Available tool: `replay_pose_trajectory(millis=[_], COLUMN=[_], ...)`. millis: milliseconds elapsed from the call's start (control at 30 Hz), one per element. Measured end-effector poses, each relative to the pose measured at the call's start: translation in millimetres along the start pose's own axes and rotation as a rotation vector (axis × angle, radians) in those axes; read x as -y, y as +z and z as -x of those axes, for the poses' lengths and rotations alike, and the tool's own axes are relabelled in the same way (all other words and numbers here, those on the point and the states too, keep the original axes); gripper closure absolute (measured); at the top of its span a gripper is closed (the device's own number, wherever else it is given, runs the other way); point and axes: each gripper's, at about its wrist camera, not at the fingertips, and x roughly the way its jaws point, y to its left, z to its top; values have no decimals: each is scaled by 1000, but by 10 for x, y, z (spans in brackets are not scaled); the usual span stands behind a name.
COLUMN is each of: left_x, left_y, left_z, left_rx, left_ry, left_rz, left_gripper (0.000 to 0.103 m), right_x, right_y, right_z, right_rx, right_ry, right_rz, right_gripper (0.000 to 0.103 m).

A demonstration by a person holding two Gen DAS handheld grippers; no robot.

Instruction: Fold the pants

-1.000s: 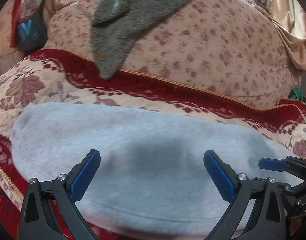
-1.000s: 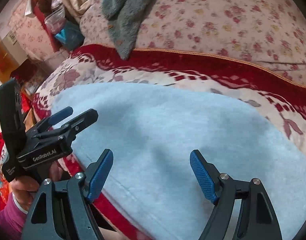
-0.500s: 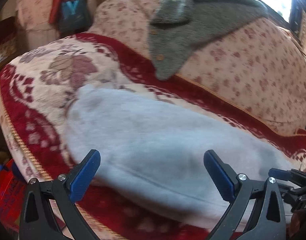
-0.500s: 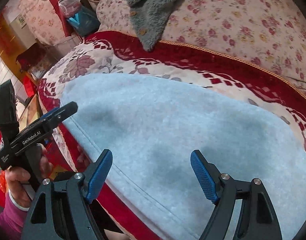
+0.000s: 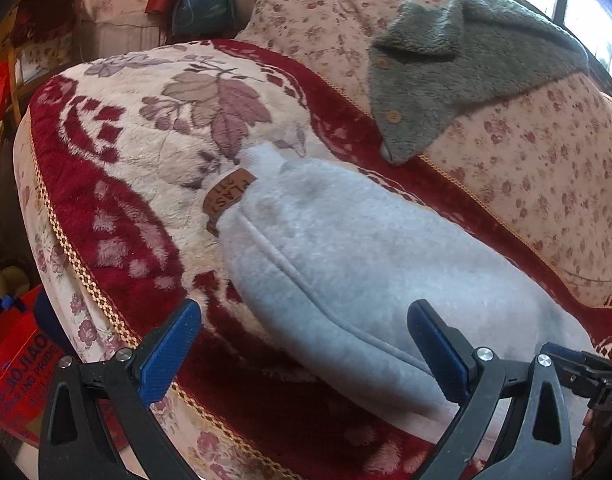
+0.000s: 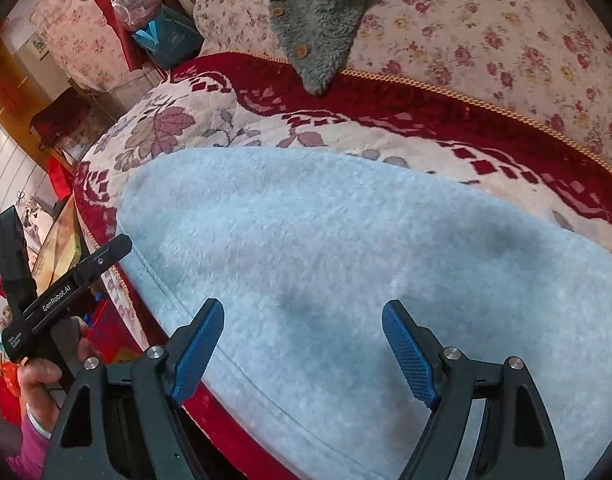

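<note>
Both grippers are spread wide and hold nothing: the left gripper [image 5: 304, 344] hovers over the near seam of the pale blue pants [image 5: 346, 248], the right gripper [image 6: 302, 342] above their fleece. The pants lie flat on a red floral blanket [image 5: 118, 184], brown label [image 5: 228, 196] at their far-left end. A grey cardigan [image 5: 458, 60] drapes the floral cushion [image 5: 546, 168] beyond.

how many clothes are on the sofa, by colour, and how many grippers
light blue pants: 1
grey fleece garment with buttons: 1
grippers: 2, the left gripper and the right gripper, both open and holding nothing
total: 4
</note>
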Motion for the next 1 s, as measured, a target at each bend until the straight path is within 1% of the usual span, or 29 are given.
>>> replay_pose_trajectory(millis=[167,533,733,1000], left_x=[-65,-104,-214,-188], left_y=[29,84,119,113], left_z=[-77,-189,-281,-497], left_rx=[-5,-8,-13,-48], left_ry=[-5,-10,-17,-28], left_rz=[17,36,73,83], left_gripper=[0,0,0,0], right_x=[-64,-183,-295,-412], right_y=[8,97,165,267], right_z=[-85,-121,-190,-359], right_rx=[-15,9,15,11], right_ry=[5,9,11,9], right_rz=[5,14,47,82], right_gripper=[17,15,15,15])
